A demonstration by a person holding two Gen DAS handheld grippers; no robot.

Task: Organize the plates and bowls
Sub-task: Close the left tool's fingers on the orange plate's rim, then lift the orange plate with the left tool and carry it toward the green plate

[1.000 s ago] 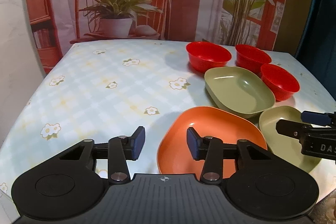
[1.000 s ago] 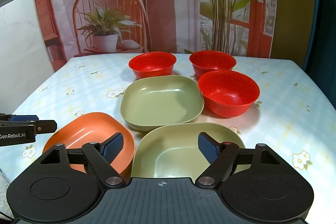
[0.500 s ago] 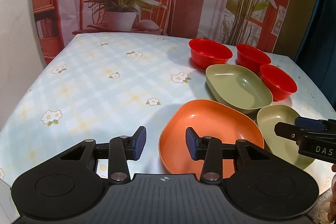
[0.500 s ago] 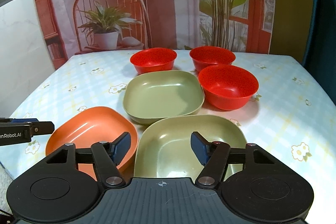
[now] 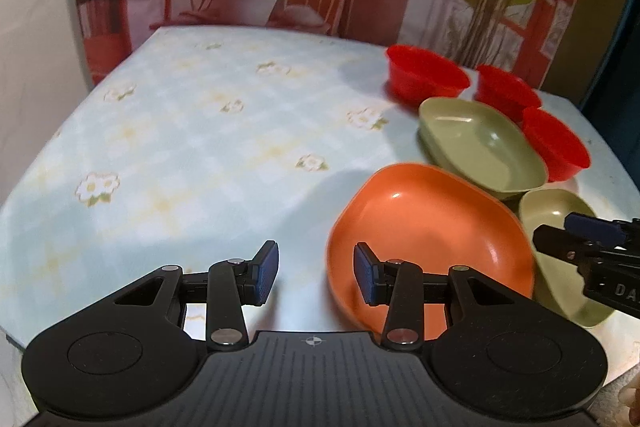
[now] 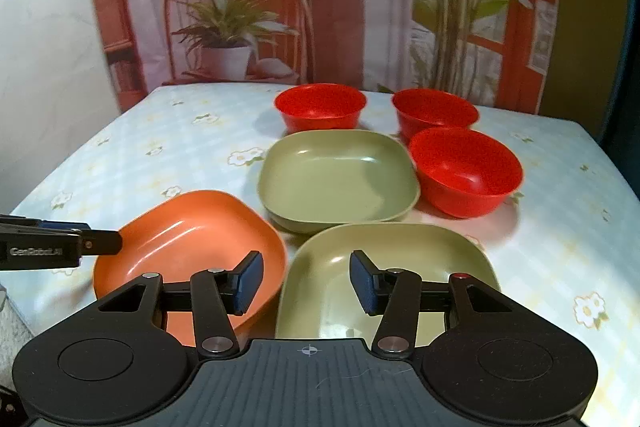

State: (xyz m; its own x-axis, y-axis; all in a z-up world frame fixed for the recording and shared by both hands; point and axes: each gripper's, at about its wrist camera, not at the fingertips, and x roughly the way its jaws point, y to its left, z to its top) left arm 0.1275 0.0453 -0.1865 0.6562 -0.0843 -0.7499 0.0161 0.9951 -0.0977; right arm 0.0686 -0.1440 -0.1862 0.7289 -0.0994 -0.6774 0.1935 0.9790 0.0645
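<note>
An orange plate (image 5: 432, 227) (image 6: 192, 239) lies near the table's front edge. My left gripper (image 5: 316, 277) hangs open over its left rim, which sits between the jaws untouched. Right of it lies a green plate (image 6: 400, 259) (image 5: 560, 211). My right gripper (image 6: 306, 281) is closing around this plate's left rim, with the pads apart from it. A second green plate (image 6: 340, 175) sits behind. Three red bowls (image 6: 320, 107) (image 6: 434, 111) (image 6: 466, 171) stand around its far and right sides.
The table (image 5: 200, 147) has a pale checked cloth with flowers, and its left half is bare. A printed backdrop (image 6: 320, 7) of a chair and plants hangs behind the far edge. A white wall (image 6: 48, 67) stands at the left.
The right gripper's jaws have narrowed around the near green plate's rim. The left gripper has sunk a little toward the orange plate, its jaws unchanged.
</note>
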